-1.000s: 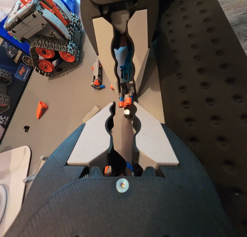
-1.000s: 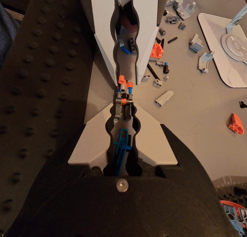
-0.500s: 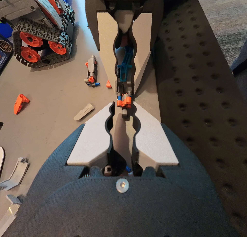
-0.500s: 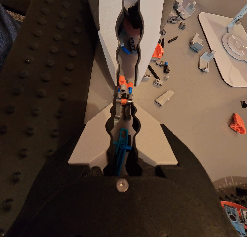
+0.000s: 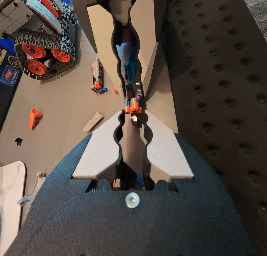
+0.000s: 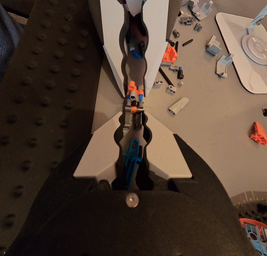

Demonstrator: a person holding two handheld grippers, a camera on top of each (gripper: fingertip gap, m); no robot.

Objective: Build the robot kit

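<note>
My two grippers meet tip to tip over the grey table's edge (image 5: 160, 119). My right gripper (image 6: 132, 112) is shut on a small brick assembly (image 6: 130, 119) of two grey beams with a teal piece (image 6: 132, 158) behind them between the fingers. It also shows in the left wrist view (image 5: 133, 96). My left gripper (image 5: 133, 113) closes narrowly around an orange and grey connector cluster (image 5: 133, 107) at the assembly's front end. In the right wrist view this cluster (image 6: 133, 89) sits between the left gripper's tips (image 6: 135, 95).
A tracked toy vehicle (image 5: 43, 47) stands at the far left on a blue box (image 5: 8, 76). An orange wedge (image 5: 34, 117), a grey panel (image 5: 93, 121) and a small grey sub-assembly (image 5: 97, 78) lie loose. A white tray (image 6: 238, 32) and a black studded mat (image 5: 216, 90) flank the table. Left and right tips are no more than a few centimetres apart.
The left wrist view shifted half a second ago and has come back close to where it was. Both grippers stay tip to tip with the same grips.
</note>
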